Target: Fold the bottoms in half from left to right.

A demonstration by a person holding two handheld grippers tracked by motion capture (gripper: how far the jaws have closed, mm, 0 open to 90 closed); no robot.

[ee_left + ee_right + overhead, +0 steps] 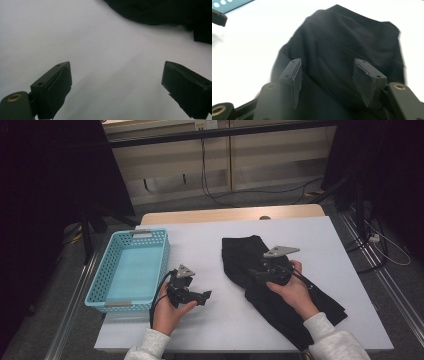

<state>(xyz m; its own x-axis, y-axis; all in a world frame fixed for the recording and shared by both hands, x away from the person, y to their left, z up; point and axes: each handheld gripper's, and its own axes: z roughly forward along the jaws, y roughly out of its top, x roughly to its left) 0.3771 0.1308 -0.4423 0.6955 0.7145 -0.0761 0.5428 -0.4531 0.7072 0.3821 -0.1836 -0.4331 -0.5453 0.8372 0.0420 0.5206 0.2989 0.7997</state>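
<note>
A black garment (245, 254) lies crumpled on the white table (200, 240), right of centre. My right gripper (256, 274) hovers over its middle, held by a hand in a white sleeve. In the right gripper view the jaws (327, 68) stand apart above the dark cloth (352, 40), with nothing pinched between the pads. My left gripper (204, 296) rests low over bare table, left of the garment. Its jaws (116, 75) are wide apart with only white surface between them. An edge of the garment (162, 10) shows ahead of them.
A turquoise plastic basket (100, 285) stands at the table's left side; a corner of it (227, 5) appears in the right gripper view. Beyond the table's far edge are cables on the floor, and dark stands flank both sides.
</note>
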